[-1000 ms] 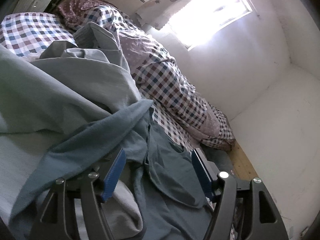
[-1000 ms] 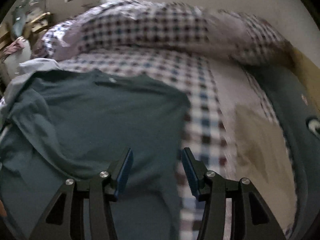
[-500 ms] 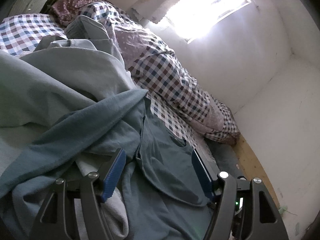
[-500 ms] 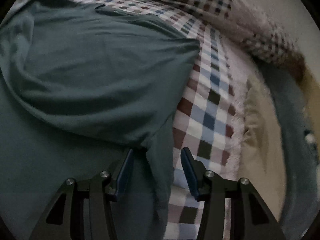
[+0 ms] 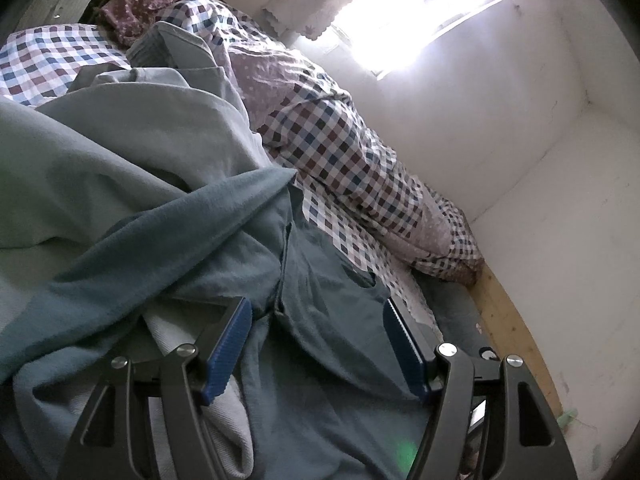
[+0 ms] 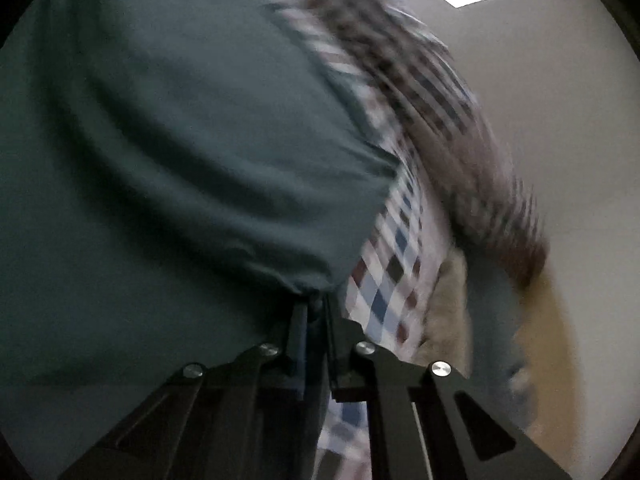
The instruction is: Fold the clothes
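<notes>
While closing, right gripper (image 6: 316, 312) fingers apparently pinch teal shirt (image 6: 180, 128).

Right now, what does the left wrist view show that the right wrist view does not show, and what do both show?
Only the left wrist view: the open left gripper over a pile of light grey clothes, and a bright window.

Only the right wrist view: the right gripper, its jaws closing on the hem of the dark teal shirt.

Both: that shirt and the checked bed cover.
</notes>
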`<state>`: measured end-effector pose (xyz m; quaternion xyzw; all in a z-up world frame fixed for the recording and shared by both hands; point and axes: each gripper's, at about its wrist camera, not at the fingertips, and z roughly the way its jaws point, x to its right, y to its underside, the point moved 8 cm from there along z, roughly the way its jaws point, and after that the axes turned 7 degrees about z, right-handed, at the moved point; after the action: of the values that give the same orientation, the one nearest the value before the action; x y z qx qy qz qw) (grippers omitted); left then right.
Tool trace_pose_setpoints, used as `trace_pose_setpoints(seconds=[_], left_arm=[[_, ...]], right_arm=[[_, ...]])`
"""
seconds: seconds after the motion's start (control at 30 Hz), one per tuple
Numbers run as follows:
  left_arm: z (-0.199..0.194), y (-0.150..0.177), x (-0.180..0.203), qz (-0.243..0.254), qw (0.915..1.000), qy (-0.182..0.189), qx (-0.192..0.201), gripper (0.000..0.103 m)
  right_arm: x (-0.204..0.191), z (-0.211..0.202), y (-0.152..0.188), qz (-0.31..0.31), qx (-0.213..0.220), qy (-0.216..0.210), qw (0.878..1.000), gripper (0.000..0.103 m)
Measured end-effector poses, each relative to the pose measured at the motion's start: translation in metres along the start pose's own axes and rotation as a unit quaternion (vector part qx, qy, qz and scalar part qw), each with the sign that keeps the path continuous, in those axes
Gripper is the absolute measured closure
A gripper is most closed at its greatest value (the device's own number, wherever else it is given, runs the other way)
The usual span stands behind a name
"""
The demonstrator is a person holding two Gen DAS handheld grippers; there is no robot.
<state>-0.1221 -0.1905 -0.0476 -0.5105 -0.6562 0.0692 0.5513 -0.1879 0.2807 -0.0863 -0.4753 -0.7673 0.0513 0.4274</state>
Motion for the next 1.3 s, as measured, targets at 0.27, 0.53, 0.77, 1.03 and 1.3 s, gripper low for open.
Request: trace_pose_setpoints(seconds=[0.27,0.53,0.77,1.03,1.3], left_arm=[[0.001,0.003,0.001,0.001,1.0000,-0.002,-0.004,0.031],[0.011,0.015,0.024,0.028,0.9980,0.034,-0.045,0.031],[0.043,0.046,0.060,0.141,0.9825,-0.030,-0.118,0.029],[0.089,0.071,0.048,0.180,0.9632,-0.113,-0.164,0.030],[0.102,0.058,0.028,0.125,0.9719,-0.136,-0.146,0.067]], right_arm=[[0.052,0.021,0.034,0.206,-0.088,-0.129,0.966,0.096],[0.069,-0.009,0.040,0.203,-0.100,-0.180,0.957,0.063],[0.074,-0.034,-0.025,0.248,-0.043,-0.231,0.940,0.060],[0.020,-0.024,-0.096,0.222,-0.014,-0.286,0.932,0.060],[0.026,0.036,-0.133,0.290,-0.055,-0.311,0.903,0.060]])
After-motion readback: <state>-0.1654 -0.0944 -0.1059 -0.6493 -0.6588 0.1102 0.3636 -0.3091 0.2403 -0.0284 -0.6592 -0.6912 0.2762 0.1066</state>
